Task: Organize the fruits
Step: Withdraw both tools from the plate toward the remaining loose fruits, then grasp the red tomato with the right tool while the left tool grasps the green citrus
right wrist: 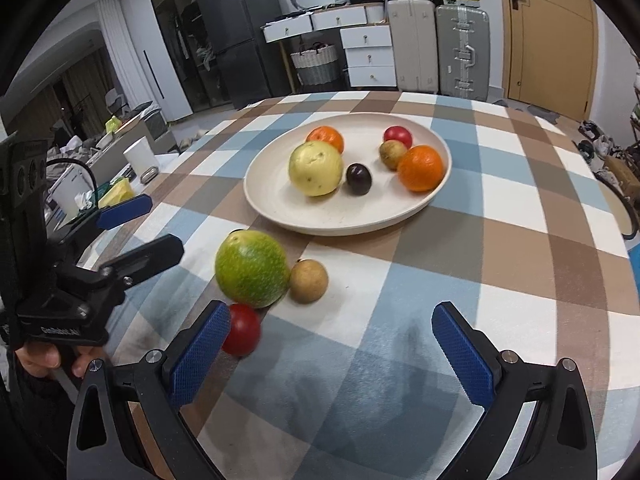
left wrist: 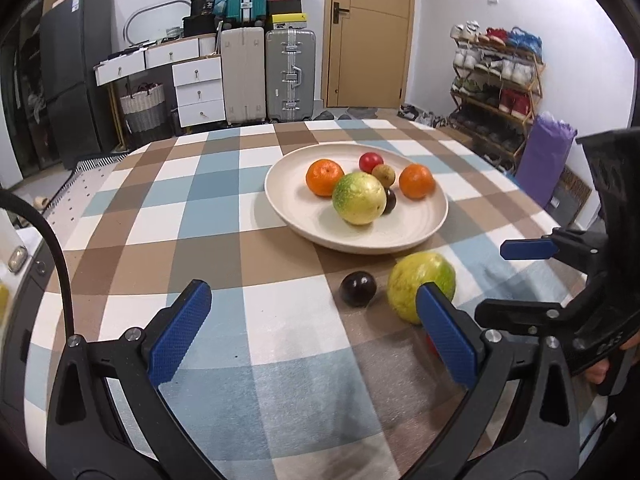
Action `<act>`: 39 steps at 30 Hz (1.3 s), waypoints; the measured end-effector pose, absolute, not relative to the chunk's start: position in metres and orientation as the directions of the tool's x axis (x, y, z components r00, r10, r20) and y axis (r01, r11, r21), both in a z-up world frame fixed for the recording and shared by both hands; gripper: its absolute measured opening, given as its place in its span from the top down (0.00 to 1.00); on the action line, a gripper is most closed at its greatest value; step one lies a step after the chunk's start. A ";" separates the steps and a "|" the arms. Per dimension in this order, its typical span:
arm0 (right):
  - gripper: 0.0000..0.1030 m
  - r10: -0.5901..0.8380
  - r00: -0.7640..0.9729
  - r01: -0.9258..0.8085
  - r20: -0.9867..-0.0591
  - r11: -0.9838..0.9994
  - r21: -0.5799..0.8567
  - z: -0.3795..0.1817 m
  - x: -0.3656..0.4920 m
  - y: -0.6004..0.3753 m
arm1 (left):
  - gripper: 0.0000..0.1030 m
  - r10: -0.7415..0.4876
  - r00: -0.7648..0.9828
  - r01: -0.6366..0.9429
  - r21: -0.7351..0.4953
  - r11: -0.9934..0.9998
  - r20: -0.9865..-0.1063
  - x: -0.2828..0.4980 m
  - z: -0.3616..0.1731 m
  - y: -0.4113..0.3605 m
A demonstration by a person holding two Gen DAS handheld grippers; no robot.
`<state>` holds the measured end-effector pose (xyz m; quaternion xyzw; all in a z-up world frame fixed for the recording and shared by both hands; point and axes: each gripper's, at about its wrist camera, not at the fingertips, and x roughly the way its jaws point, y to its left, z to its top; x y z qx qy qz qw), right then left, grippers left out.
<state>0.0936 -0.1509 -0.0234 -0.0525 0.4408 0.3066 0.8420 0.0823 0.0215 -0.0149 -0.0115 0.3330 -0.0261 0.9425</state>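
A cream plate [left wrist: 416, 236] [right wrist: 344, 220] on the checked tablecloth holds two oranges [left wrist: 325, 177] [left wrist: 416, 181], a yellow-green fruit [left wrist: 359, 199], a red fruit [left wrist: 371, 162], a brown fruit [left wrist: 384, 175] and a dark fruit [left wrist: 390, 200]. On the cloth before the plate lie a green fruit [left wrist: 416, 284] [right wrist: 252, 268], a dark plum [left wrist: 358, 288], a brown fruit [right wrist: 308, 281] and a red fruit [right wrist: 242, 335]. My left gripper [left wrist: 316, 328] is open and empty; its right finger overlaps the green fruit. My right gripper [right wrist: 332, 348] is open and empty, its left finger beside the red fruit.
The round table [left wrist: 200, 216] drops off at its far and side edges. Suitcases [left wrist: 290, 74], white drawers [left wrist: 198, 92] and a shoe rack [left wrist: 496, 80] stand behind it. A cluttered desk [right wrist: 104, 184] lies left of the table. Each gripper shows at the edge of the other's view.
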 end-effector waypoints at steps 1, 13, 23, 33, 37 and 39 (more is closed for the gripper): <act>0.00 0.475 0.417 -0.568 -0.775 0.802 0.186 -0.024 0.092 -0.149 | 0.01 -0.059 0.777 0.043 -0.041 0.998 -0.627 0.082 -0.015 0.021; 0.04 0.473 0.364 -0.631 -0.802 0.759 0.162 -0.035 0.077 -0.123 | 0.01 -0.089 0.763 0.037 -0.094 0.995 -0.640 0.084 -0.017 0.031; 0.28 0.462 0.358 -0.670 -0.811 0.732 0.121 -0.039 0.067 -0.108 | 0.01 -0.097 0.755 0.043 -0.099 0.994 -0.649 0.086 -0.019 0.030; 0.59 0.507 0.336 -0.689 -0.794 0.707 0.159 -0.037 0.064 -0.106 | 0.01 -0.100 0.752 0.052 -0.092 0.994 -0.652 0.086 -0.020 0.025; 0.71 0.515 0.338 -0.688 -0.788 0.706 0.166 -0.035 0.065 -0.108 | 0.01 -0.104 0.749 0.053 -0.098 0.994 -0.655 0.086 -0.022 0.024; 0.71 0.521 0.341 -0.691 -0.782 0.704 0.167 -0.032 0.064 -0.109 | 0.01 -0.103 0.749 0.055 -0.092 0.994 -0.654 0.086 -0.022 0.023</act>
